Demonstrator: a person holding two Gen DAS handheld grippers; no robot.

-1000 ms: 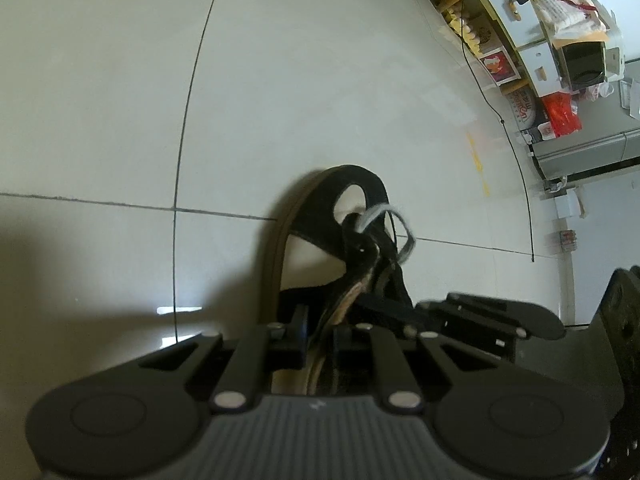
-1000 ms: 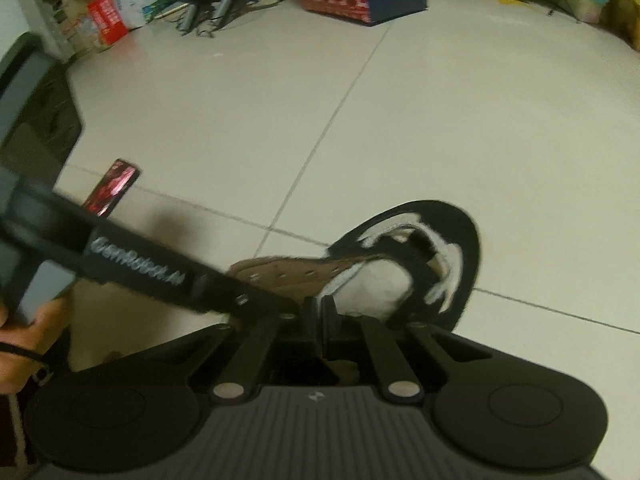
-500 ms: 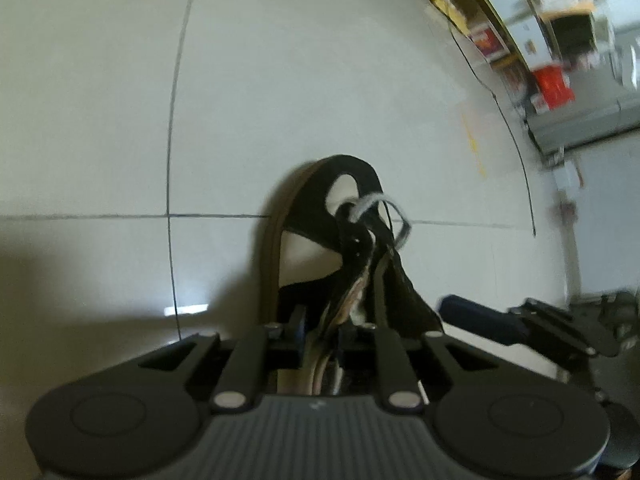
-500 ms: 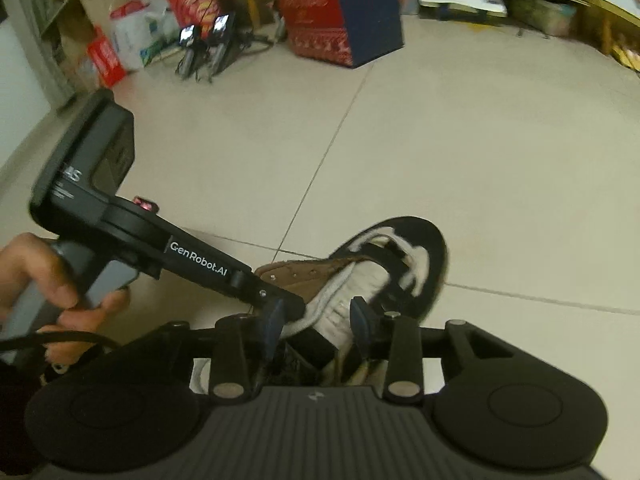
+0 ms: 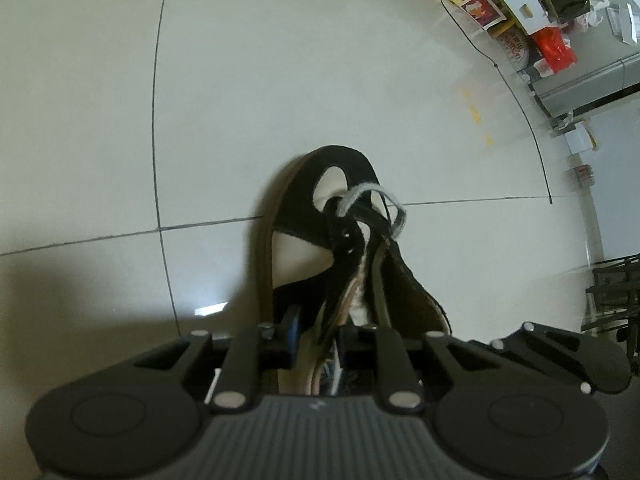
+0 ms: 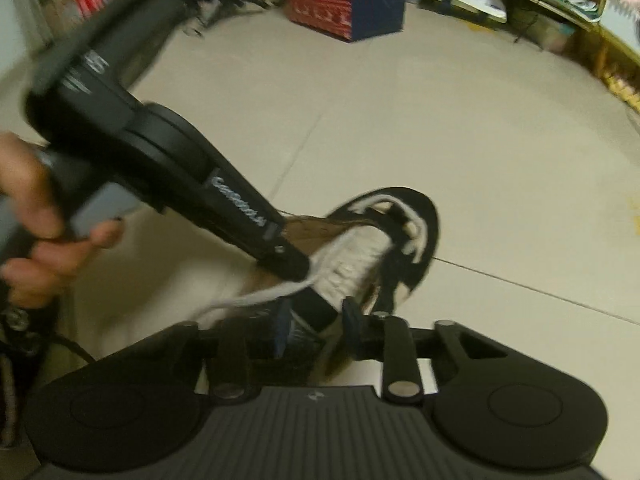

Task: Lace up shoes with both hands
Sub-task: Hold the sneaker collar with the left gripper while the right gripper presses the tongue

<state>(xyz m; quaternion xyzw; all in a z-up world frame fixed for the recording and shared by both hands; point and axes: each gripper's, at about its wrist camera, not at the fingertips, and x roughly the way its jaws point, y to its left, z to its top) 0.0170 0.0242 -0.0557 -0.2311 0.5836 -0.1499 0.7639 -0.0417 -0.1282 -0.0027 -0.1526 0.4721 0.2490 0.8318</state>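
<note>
Resting on pale floor tiles (image 5: 280, 80): one black-and-brown suede shoe (image 5: 304, 216), one grey lace (image 6: 260, 298). Left gripper (image 5: 316, 338) pinches the shoe's upper edge. Right gripper (image 6: 316, 330) jaws are closing around the shoe's upper edge; contact unclear.

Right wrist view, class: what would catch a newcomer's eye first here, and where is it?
The black and white shoe lying on the pale tiled floor at centre draws the eye. The left gripper slants down from the upper left with a grey lace trailing from its tip. At the bottom edge the right gripper is closing over the shoe's near end.
</note>
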